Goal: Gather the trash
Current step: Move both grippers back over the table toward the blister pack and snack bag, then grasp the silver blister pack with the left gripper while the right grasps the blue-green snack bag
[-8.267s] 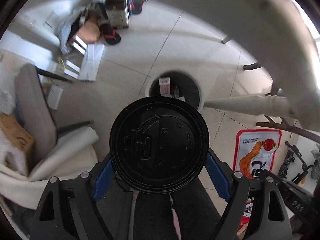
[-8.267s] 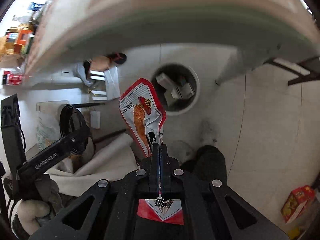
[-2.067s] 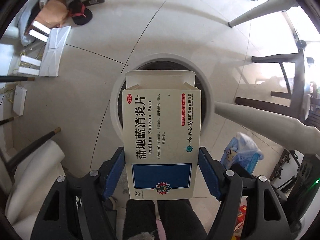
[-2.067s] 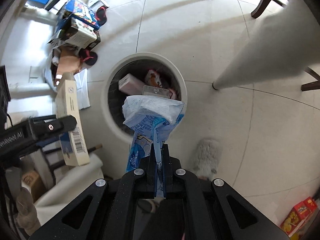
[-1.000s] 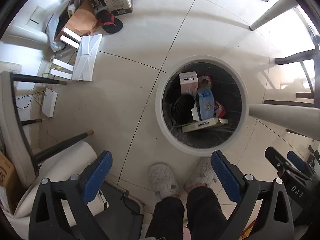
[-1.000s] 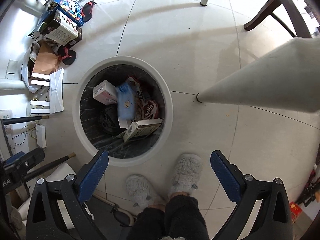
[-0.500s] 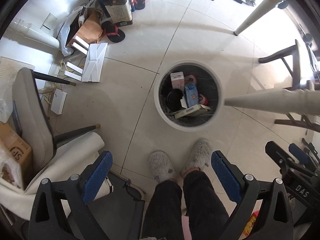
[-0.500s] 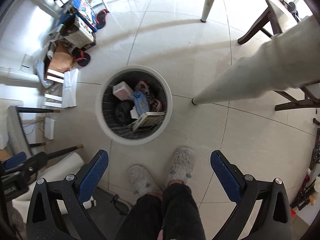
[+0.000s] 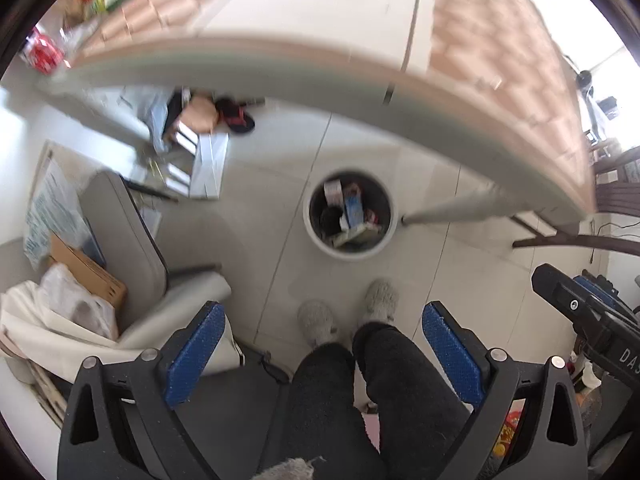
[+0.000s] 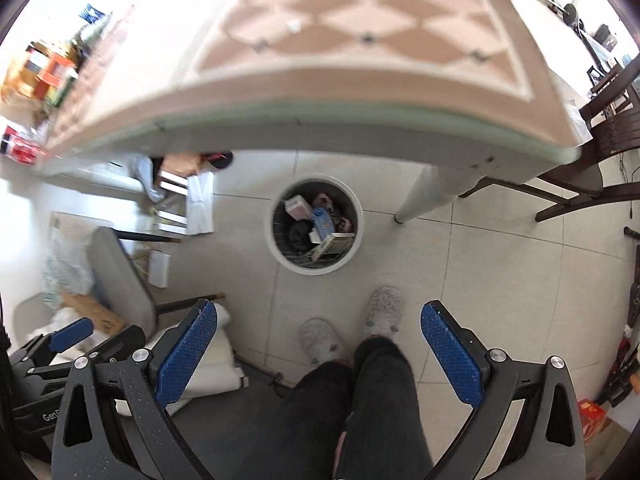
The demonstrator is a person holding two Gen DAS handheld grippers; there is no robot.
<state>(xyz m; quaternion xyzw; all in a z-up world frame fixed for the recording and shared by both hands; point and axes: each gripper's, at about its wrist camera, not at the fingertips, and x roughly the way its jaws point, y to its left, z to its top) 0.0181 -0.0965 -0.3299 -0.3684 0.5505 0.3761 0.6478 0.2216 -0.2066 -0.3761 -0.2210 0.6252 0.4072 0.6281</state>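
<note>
Each hand-held gripper, left (image 9: 320,352) and right (image 10: 319,350), gapes wide, empty, above bin (image 10: 280,254)

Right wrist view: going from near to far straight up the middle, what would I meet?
Person's dark-trousered legs → grey fuzzy slippers → round white trash bin holding boxes and wrappers → table edge → checkered tabletop.
</note>
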